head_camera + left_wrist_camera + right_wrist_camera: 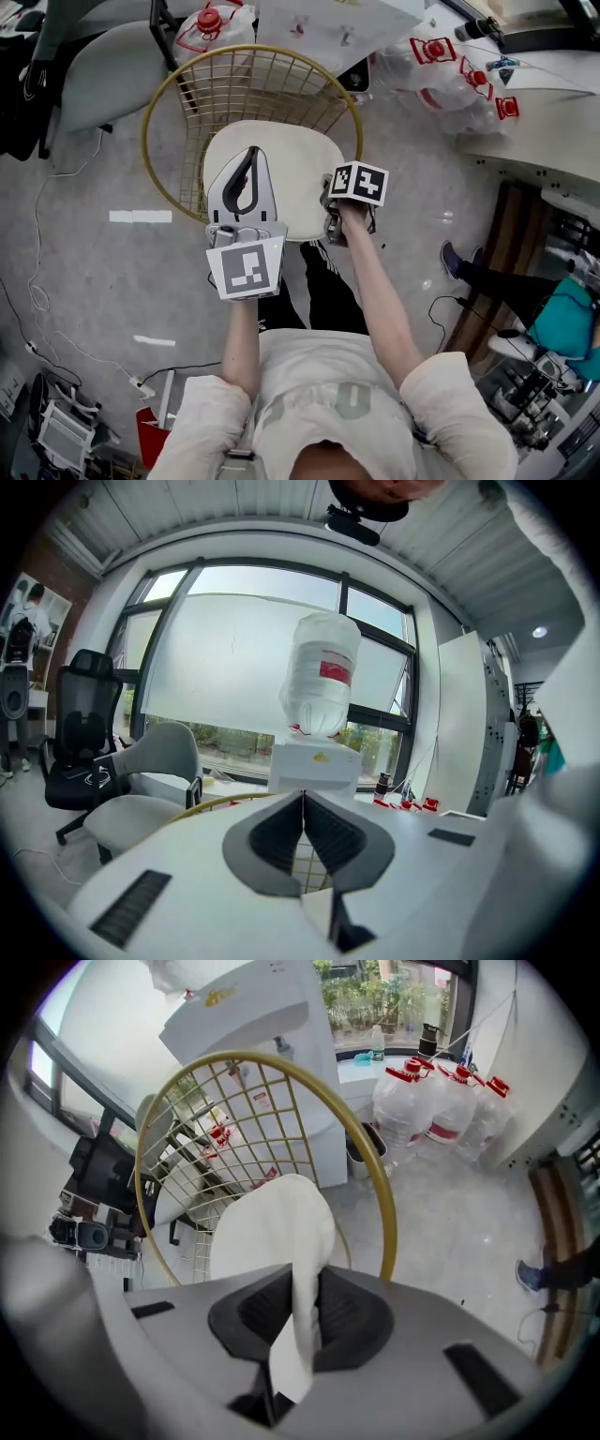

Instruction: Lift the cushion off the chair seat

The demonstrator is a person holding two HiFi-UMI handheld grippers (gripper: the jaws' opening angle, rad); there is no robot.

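A cream cushion (pixel 291 169) lies over the seat of a gold wire chair (pixel 147 141). In the head view my right gripper (pixel 332 223) points steeply down at the cushion's near right edge. The right gripper view shows it (pixel 305 1277) shut on a fold of the cushion (pixel 272 1232), with the gold rim (pixel 377 1157) behind. My left gripper (pixel 253 150) reaches out nearly level over the cushion's left part. Its tips (pixel 302 797) meet, and the wire grid shows through the gap below them. A pale patch sits low in that gap; I cannot tell what it is.
A water dispenser with a bottle on top (pixel 319 686) stands behind the chair. Several spare water bottles (pixel 450 66) lie at the back right. A grey armchair (pixel 112 70) is at the back left, a desk (pixel 534 141) at the right, and cables (pixel 37 291) on the floor.
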